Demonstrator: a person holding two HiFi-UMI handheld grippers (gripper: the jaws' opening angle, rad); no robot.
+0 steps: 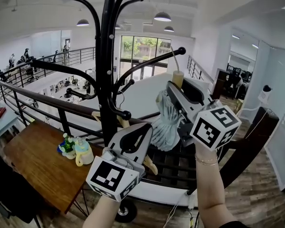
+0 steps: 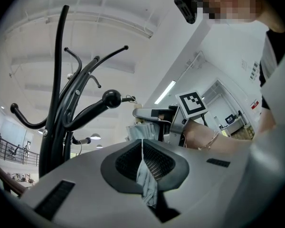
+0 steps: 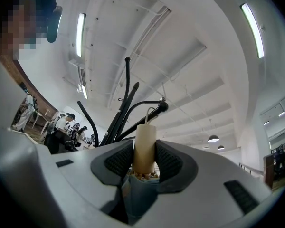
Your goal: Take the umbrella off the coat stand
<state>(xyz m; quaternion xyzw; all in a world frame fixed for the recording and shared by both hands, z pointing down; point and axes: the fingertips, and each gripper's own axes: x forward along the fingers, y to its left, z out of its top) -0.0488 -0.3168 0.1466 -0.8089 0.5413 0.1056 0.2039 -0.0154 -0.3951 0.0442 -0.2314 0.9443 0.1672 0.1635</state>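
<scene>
In the center of the head view, the folded pale-blue umbrella (image 1: 165, 122) sits right of the black stand (image 1: 107, 56), just below its long hook (image 1: 152, 63). The right gripper (image 3: 145, 159) has its fingers clamped on the cream handle (image 3: 145, 144). The left gripper (image 2: 142, 163) has its fingers pinching a fold of the umbrella's cloth. The handle's cord (image 3: 149, 114) reaches toward the hook's ball tip; I cannot tell whether it loops over it.

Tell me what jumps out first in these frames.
A black coat stand towers left of centre in the head view. Just right of it, both tools hold a folded pale-blue umbrella: the right tool clamps its cream handle, the left tool pinches its fabric.
</scene>
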